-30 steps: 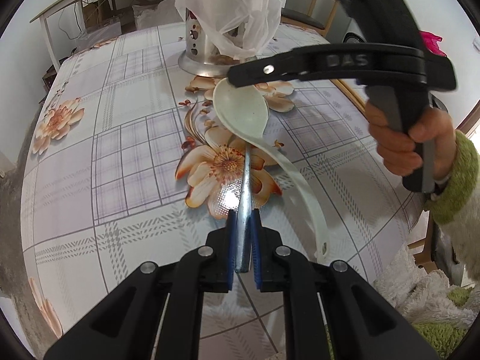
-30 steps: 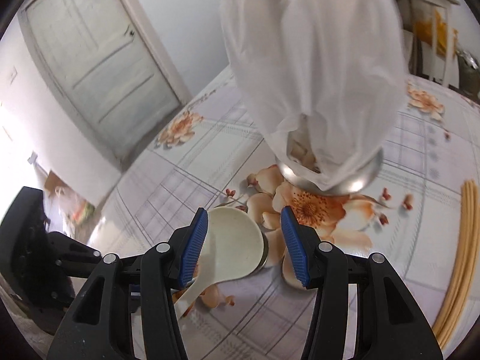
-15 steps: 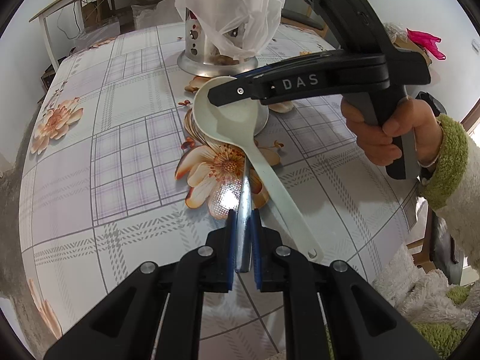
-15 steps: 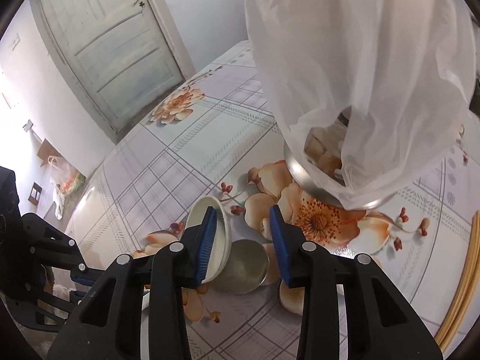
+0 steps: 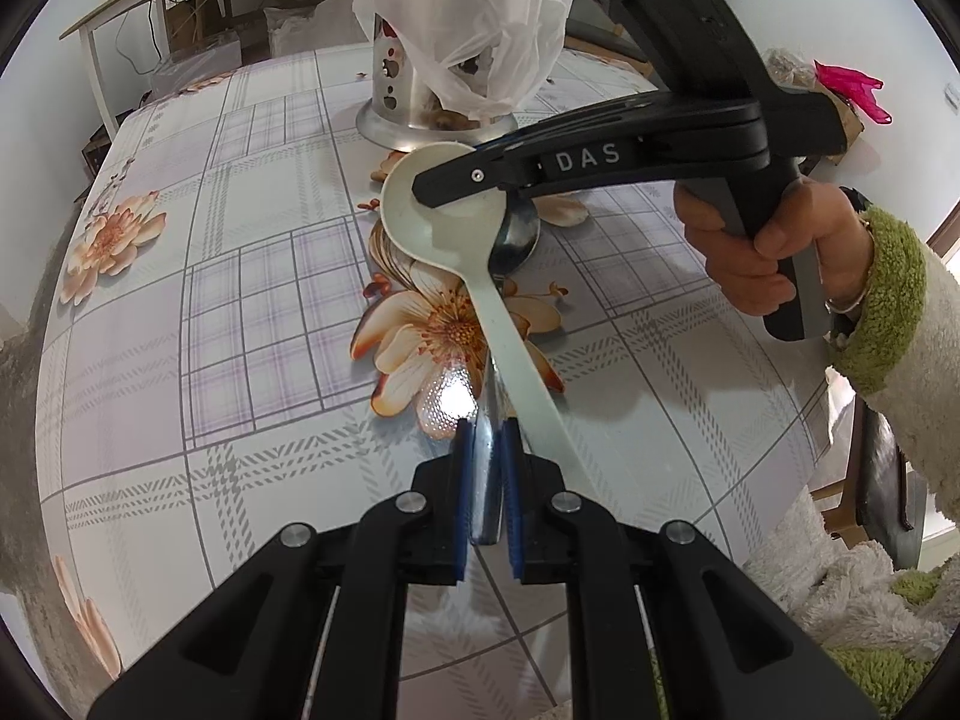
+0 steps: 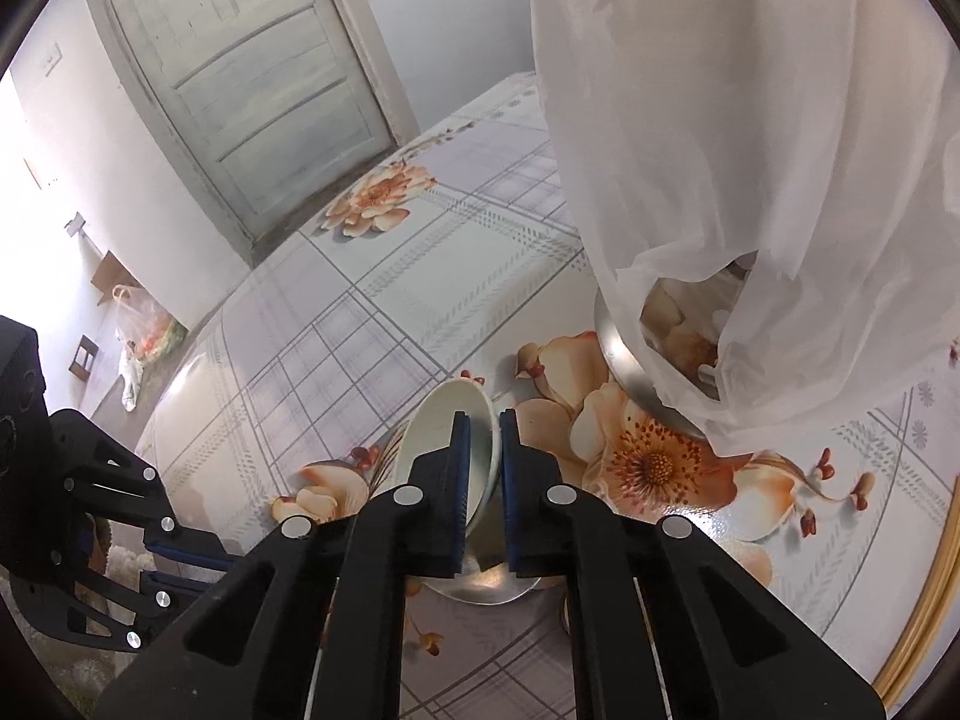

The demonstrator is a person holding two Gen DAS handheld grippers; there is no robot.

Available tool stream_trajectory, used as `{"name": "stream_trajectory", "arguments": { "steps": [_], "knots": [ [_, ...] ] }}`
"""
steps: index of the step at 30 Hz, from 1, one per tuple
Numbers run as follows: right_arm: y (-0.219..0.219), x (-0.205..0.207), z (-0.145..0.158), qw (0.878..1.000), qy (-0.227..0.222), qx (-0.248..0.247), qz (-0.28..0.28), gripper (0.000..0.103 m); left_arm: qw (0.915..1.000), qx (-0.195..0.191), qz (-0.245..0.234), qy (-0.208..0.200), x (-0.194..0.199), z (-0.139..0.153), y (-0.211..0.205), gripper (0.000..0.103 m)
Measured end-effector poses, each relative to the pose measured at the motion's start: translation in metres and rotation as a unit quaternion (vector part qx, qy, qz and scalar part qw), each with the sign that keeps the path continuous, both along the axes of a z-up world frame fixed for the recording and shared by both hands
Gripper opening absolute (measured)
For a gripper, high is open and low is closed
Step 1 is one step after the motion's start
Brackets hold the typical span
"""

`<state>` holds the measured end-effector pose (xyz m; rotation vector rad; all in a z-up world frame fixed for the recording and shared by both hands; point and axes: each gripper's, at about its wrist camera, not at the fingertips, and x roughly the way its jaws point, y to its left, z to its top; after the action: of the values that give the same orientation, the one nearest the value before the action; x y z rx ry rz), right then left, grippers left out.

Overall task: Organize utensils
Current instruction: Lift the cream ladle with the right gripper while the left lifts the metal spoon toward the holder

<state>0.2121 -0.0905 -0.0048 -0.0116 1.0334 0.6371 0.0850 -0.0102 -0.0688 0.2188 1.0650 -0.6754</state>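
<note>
Checked lilac-and-white oilcloth printed with big orange flowers covers the desk, and behind it a pale panelled door stands in a white wall.

Near the far edge of the desk stands a perforated metal utensil holder, half draped in a thin white plastic bag. Just in front of its base lie the two utensils. A metal spoon rests with its bowl toward the holder and its handle running back toward the near edge, where the left tongs are clamped tight on it, blue pads pressed to either side of the handle. A cream plastic ladle lies slantwise over that spoon, its bowl beside the metal bowl and its long handle crossing the metal handle just beyond the left pads.

The right tongs, held in a hand with a fuzzy green-and-white sleeve, reach in from the right edge of the desk. Their jaws have just been closing, and they now pinch the rim of the ladle's bowl, only a narrow gap showing between the pads. The metal spoon's bowl shows underneath them.

At the right edge of the desk lies a bundle of pale wooden chopsticks, well apart from the spoons.
</note>
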Motion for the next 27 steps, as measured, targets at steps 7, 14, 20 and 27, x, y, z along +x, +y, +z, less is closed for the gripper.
{"name": "stream_trajectory", "arguments": {
  "steps": [7, 14, 20, 27],
  "knots": [
    [-0.02, -0.018, 0.02, 0.999, -0.034, 0.015, -0.021, 0.006, 1.0, -0.002, 0.001, 0.002, 0.001, 0.0, 0.001, 0.009],
    [-0.062, -0.051, 0.043, 0.995, -0.067, 0.015, -0.071, 0.006, 1.0, -0.002, 0.005, 0.004, 0.003, 0.0, 0.002, 0.01],
    [-0.097, -0.075, 0.043, 0.99, -0.064, 0.025, -0.127, 0.006, 0.9997, -0.01, 0.012, 0.021, 0.004, -0.001, 0.005, 0.01],
    [-0.12, -0.101, 0.037, 0.983, -0.057, 0.044, -0.167, 0.006, 0.9945, -0.057, 0.002, 0.088, 0.005, -0.003, 0.004, 0.011]
  ]
}}
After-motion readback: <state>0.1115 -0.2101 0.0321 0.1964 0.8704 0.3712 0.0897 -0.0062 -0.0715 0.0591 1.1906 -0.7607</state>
